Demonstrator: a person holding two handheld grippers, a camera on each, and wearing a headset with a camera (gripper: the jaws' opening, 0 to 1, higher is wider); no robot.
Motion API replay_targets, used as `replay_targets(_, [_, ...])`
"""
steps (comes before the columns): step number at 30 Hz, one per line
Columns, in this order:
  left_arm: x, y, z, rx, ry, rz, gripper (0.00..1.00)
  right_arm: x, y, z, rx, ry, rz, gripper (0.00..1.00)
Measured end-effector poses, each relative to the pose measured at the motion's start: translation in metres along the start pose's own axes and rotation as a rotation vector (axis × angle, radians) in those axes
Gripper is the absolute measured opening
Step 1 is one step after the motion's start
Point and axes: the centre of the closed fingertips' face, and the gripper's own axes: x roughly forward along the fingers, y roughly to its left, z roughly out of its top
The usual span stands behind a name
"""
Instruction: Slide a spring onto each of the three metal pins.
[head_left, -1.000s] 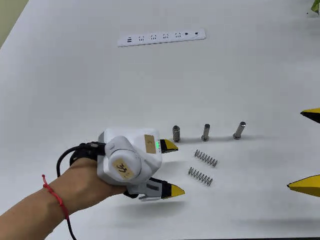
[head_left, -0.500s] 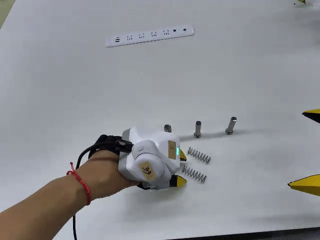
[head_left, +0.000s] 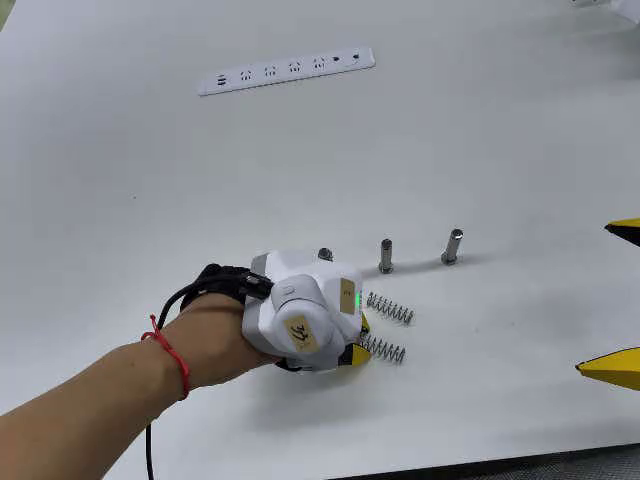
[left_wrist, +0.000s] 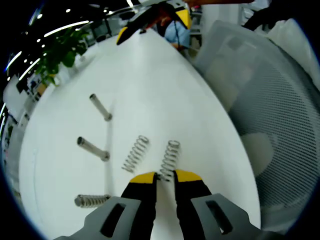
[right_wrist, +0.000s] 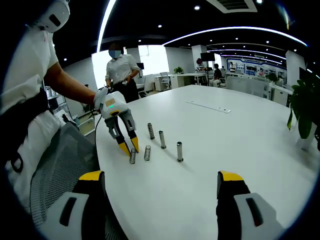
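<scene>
- Looking down on a white bench, I see my left tongs low over it, gripped in a hand.
- Left tongs are closed to a narrow gap on the end of the near spring, with one yellow tip against each side. This spring lies flat on the bench.
- A second spring lies loose just beside it, not touching.
- Three pins stand upright in a row just past the springs.
- The first pin, nearest the left tongs, already wears a spring.
- The middle pin and end pin are bare.
- Right tongs are spread wide and hold nothing, well apart from the pins.
- A power strip lies far across the bench.
</scene>
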Motion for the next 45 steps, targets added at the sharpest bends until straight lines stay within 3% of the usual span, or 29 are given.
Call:
replay_targets(15, [0.0,-0.001,-0.001,-0.032,0.017,0.015,0.11,0.002,0.002,-0.005,0.007,0.006,0.005,0.93])
replay_targets(25, [0.0,-0.004,-0.001,-0.068,-0.003,0.031,0.11,0.007,0.005,-0.015,-0.008,0.027,0.018,0.92])
replay_targets(34, [-0.001,-0.009,0.002,-0.117,-0.046,0.041,0.11,0.014,0.009,-0.02,-0.01,0.04,0.036,0.92])
replay_targets(45, [-0.013,-0.012,0.014,-0.177,-0.12,0.071,0.11,0.029,0.03,0.001,0.003,0.005,0.086,0.85])
